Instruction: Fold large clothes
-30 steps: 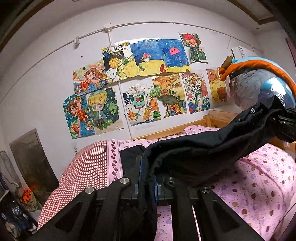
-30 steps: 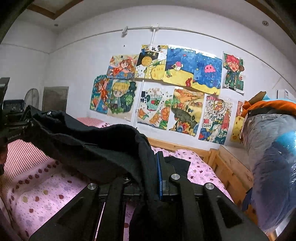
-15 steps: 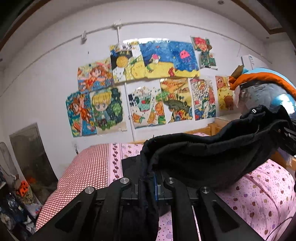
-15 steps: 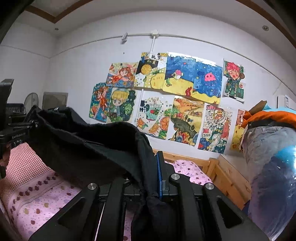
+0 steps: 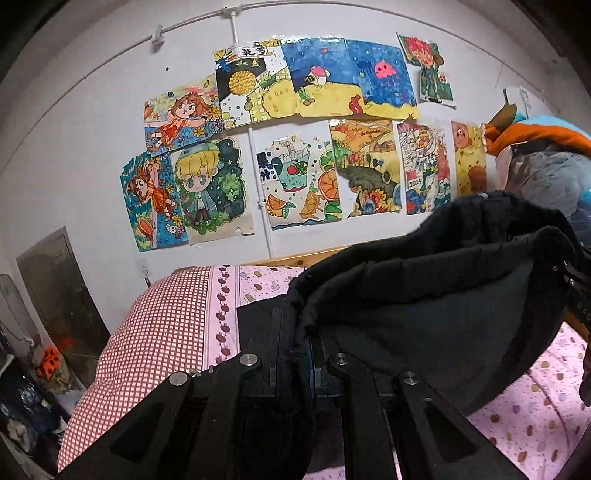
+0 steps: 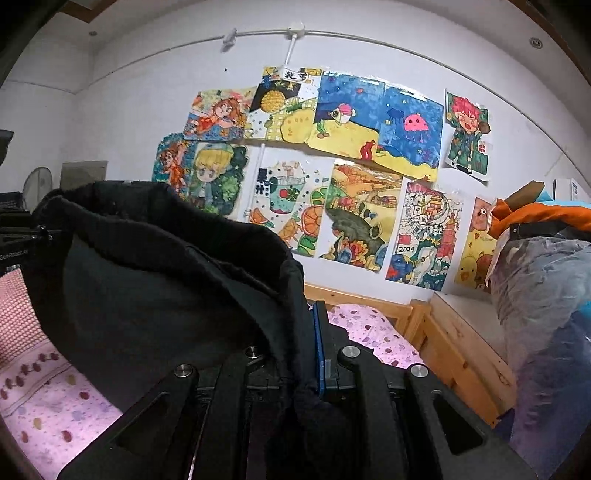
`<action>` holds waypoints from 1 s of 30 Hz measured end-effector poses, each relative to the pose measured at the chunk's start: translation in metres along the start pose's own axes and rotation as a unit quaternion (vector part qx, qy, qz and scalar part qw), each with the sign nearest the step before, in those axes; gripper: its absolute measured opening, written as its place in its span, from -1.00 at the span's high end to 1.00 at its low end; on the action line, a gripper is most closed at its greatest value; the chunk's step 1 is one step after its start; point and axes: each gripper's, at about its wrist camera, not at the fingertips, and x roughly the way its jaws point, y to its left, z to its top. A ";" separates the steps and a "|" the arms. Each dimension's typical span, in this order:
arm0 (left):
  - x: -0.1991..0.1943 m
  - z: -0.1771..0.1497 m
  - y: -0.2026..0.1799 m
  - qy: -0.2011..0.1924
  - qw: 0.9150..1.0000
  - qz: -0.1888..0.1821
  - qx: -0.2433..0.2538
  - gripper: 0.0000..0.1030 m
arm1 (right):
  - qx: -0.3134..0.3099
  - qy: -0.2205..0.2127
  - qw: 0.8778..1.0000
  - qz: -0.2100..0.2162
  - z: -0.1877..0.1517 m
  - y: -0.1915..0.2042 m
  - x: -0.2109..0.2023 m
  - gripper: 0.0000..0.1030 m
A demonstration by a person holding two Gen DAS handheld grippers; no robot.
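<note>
We see the black garment (image 5: 424, 295) slung between both tongs above the pink bed (image 5: 528, 417); left tongs (image 5: 301, 354) and right tongs (image 6: 308, 354) each clamped tight on an edge; its long axis runs left-right, so neither hand sits nearer.

A white wall (image 5: 74, 155) carries a cluster of bright children's drawings (image 5: 295, 147), with a thin white conduit (image 6: 332, 35) running above them. Below the drawings stands a bed (image 5: 535, 413) with a pale wooden frame (image 6: 454, 350), a pink spotted sheet and a red checked cover (image 5: 162, 332). Right of the bed, a plastic-wrapped bundle (image 6: 546, 295) sits with orange cloth on top. Left of the bed, a grey panel (image 5: 59, 288) leans on the wall near a fan (image 6: 37, 184).
</note>
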 end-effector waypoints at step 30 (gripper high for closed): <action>0.092 0.000 -0.021 0.027 0.998 0.047 0.016 0.82 | -0.003 0.020 1.000 -0.020 -0.023 0.012 0.104 0.79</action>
